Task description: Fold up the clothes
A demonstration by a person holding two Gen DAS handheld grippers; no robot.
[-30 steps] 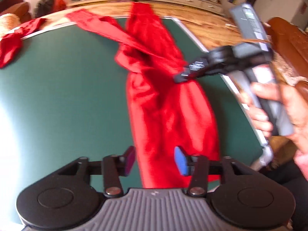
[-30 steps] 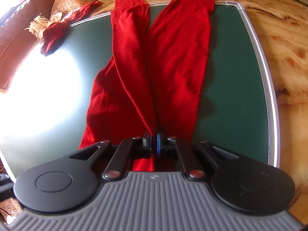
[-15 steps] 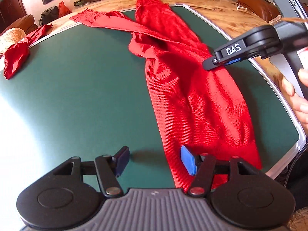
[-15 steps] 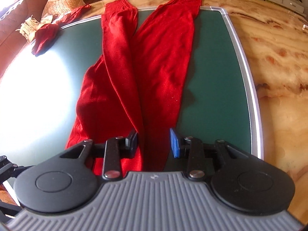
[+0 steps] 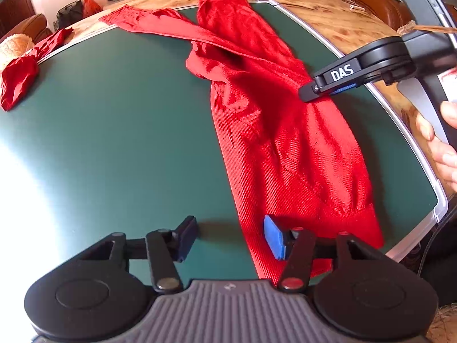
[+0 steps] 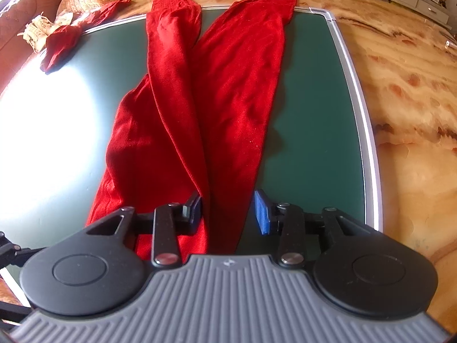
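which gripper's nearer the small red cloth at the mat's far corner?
Left, probably. The cloth lies far off to the left gripper's left; the right gripper is further right, over the red garment.

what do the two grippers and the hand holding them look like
Both the left gripper and the right gripper are black, with round side housings, a ribbed grey body and blue finger pads. The right gripper carries white "DAS" lettering and a grey handle, held by a bare hand.
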